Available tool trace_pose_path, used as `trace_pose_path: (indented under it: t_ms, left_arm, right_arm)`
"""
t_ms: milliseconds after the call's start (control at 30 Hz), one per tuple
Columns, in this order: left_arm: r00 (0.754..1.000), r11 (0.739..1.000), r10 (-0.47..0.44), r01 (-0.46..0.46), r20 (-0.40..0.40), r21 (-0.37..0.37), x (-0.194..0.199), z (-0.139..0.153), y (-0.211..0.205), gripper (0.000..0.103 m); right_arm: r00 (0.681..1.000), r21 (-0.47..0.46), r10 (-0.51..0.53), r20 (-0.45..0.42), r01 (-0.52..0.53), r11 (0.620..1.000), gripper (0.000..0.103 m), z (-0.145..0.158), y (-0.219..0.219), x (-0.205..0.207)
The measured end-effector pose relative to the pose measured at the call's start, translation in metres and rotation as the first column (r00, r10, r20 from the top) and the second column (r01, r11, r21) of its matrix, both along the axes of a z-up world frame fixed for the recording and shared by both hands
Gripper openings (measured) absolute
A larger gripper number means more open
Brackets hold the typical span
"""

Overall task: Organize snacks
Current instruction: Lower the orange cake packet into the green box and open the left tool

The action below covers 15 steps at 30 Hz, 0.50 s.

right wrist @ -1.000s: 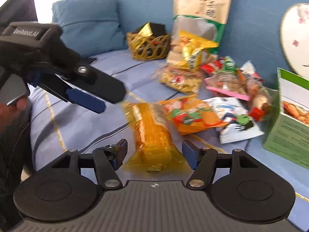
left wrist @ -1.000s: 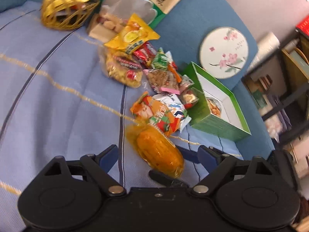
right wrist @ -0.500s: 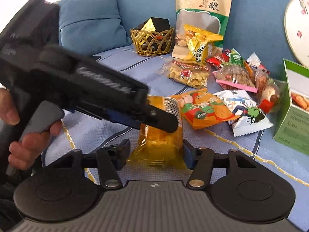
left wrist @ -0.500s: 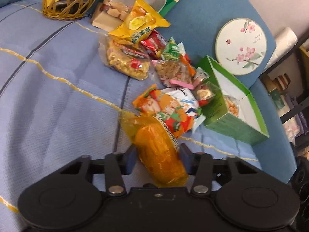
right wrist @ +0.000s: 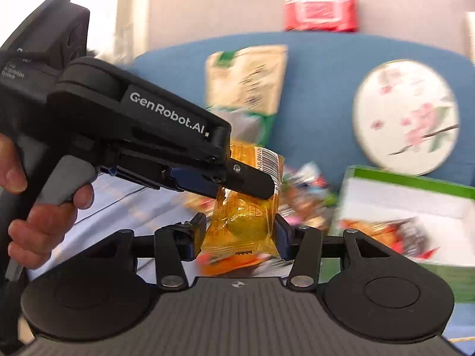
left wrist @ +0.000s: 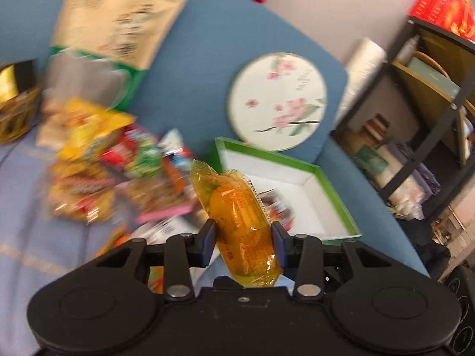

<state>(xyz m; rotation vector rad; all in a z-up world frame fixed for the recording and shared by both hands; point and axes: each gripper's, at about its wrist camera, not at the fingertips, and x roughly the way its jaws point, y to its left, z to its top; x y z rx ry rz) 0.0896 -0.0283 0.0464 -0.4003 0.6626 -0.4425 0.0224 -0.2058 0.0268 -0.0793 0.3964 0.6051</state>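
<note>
orange snack packet (left wrist: 240,225) upright, long axis pointing away, both claws closing on it

Each fisheye sat close behind its own gripper, tilted slightly down toward the sofa (left wrist: 207,47). Both views shared the yellow packet (left wrist: 240,225) up close, the green box (right wrist: 409,204) and the round floral plate (left wrist: 277,101) (far right).

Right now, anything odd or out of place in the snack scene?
Yes: both tongs are on one orange snack pack. The left tongs and right tongs are closing on it from different ends, lifted near the green box. The other snacks lie heaped outside it.
</note>
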Motion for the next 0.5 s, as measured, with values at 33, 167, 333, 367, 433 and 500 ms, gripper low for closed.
trace_pose_path:
  t_ms: [33,167,333,367,433,500]
  left_arm:
    - [1.0,1.0,-0.021,0.021,0.008,-0.003,0.008,0.0,-0.01,0.027]
    - [0.995,0.994,-0.103,0.103,0.012,-0.031,0.04,-0.004,-0.046,0.027]
    - [0.982,0.981,-0.189,0.188,-0.003,-0.041,0.079,-0.013,-0.086,0.027]
    - [0.979,0.978,-0.202,0.201,-0.015,-0.05,0.086,-0.015,-0.092,0.027]
    - [0.972,0.971,-0.235,0.234,-0.019,-0.057,0.098,-0.019,-0.104,0.027]
    - [0.967,0.966,-0.254,0.252,-0.024,-0.053,0.105,-0.023,-0.116,0.027]
  right_arm:
    - [1.0,0.004,-0.031,0.002,0.031,1.0,0.081,0.0,-0.008,0.006]
    - [0.987,0.003,-0.158,0.001,0.158,0.987,0.081,-0.002,-0.034,0.024]
    - [0.956,-0.015,-0.294,-0.013,0.293,0.956,0.081,-0.009,-0.061,0.05]
    - [0.949,-0.026,-0.314,-0.012,0.313,0.949,0.081,-0.011,-0.065,0.054]
    - [0.94,-0.041,-0.342,-0.015,0.341,0.939,0.081,-0.014,-0.076,0.061]
    - [0.932,-0.057,-0.361,-0.017,0.36,0.931,0.08,-0.016,-0.083,0.067]
